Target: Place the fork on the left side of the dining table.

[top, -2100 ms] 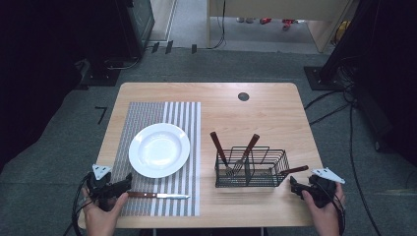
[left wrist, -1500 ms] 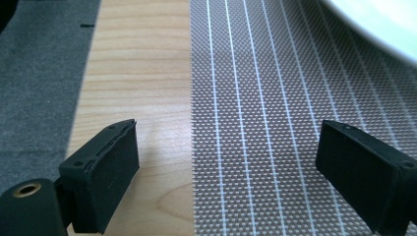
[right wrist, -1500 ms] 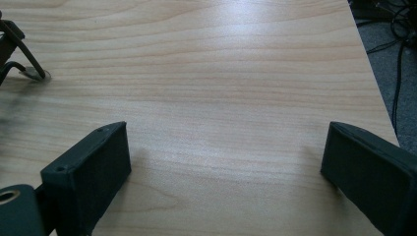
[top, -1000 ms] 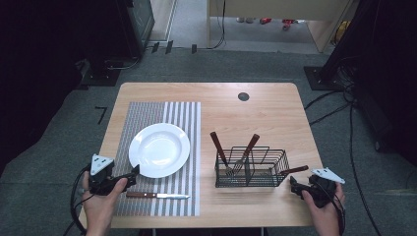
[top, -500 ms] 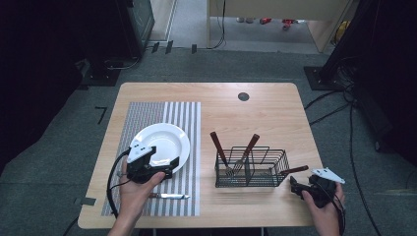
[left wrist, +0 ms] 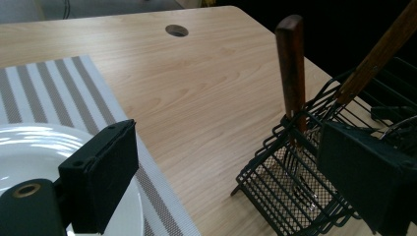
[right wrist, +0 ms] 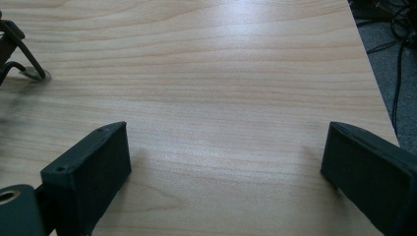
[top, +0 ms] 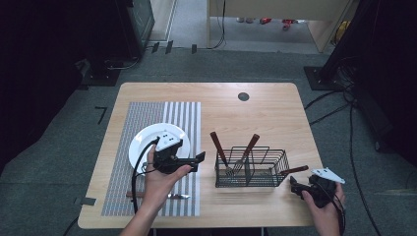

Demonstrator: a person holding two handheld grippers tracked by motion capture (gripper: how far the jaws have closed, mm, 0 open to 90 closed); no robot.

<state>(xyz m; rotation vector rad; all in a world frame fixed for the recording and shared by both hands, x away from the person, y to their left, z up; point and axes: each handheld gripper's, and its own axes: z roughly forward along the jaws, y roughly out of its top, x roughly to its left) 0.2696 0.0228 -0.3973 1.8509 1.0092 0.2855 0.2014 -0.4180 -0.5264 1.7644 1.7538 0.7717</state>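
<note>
A black wire basket [top: 251, 167] stands at the table's front right, and several wooden-handled utensils lean in it. One upright handle [left wrist: 291, 64] rises just ahead of my left gripper [left wrist: 231, 187], beside the basket's mesh wall [left wrist: 295, 182]. My left gripper [top: 199, 158] is open and empty, held over the right rim of the white plate [top: 145, 142] and pointing at the basket. A wooden-handled knife [top: 167, 195] lies on the striped placemat [top: 182, 118] under that hand. My right gripper [top: 295, 187] rests open at the front right corner, and its view has the open right gripper [right wrist: 226, 172] over bare wood.
A round cable hole [top: 243, 96] sits in the far part of the wooden table [top: 275, 113]. One handle [top: 295, 170] pokes out of the basket's right end toward the right gripper. A basket foot [right wrist: 29, 73] is at the left of the right gripper view.
My left gripper left the front left corner and moved right and forward over the plate toward the basket. The right gripper stayed where it was.
</note>
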